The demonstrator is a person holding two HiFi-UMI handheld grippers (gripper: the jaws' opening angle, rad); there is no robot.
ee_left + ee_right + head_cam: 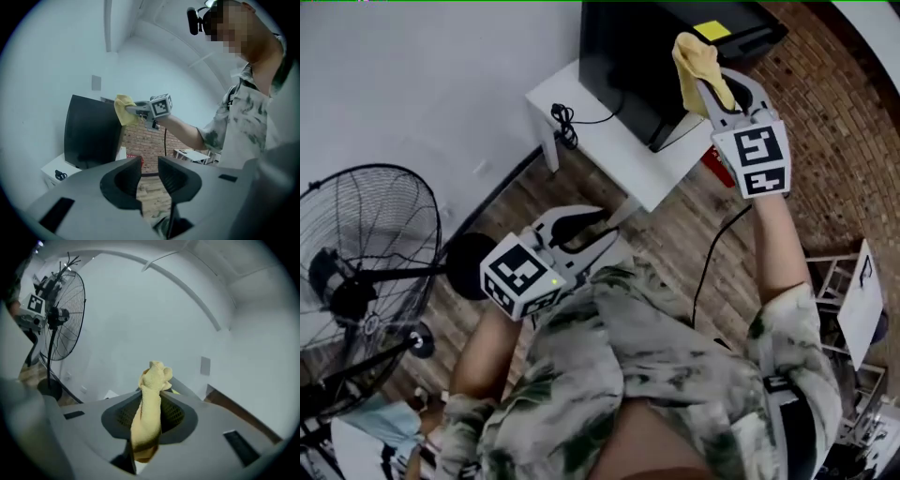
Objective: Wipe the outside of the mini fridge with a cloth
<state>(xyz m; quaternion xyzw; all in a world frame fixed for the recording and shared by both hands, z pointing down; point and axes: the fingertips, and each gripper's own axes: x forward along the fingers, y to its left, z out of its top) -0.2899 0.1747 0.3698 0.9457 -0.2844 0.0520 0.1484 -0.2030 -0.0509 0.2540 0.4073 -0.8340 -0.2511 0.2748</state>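
The black mini fridge (pixel 637 66) stands on a low white table (pixel 619 150) at the top of the head view. My right gripper (pixel 705 82) is shut on a yellow cloth (pixel 698 64), held against the fridge's upper right side. In the right gripper view the cloth (pixel 150 413) bunches up between the jaws. My left gripper (pixel 598 234) hangs low in front of my body with its jaws a little apart and nothing between them. The left gripper view shows the fridge (pixel 91 131), the cloth (pixel 124 108) and the right gripper (pixel 140 110) beyond the left gripper (pixel 150 177).
A black standing fan (pixel 366 272) is on the wooden floor at the left. A black cable (pixel 564 122) lies on the table's left part. A brick wall (pixel 834 122) is at the right, with a white rack (pixel 858 300) beside it.
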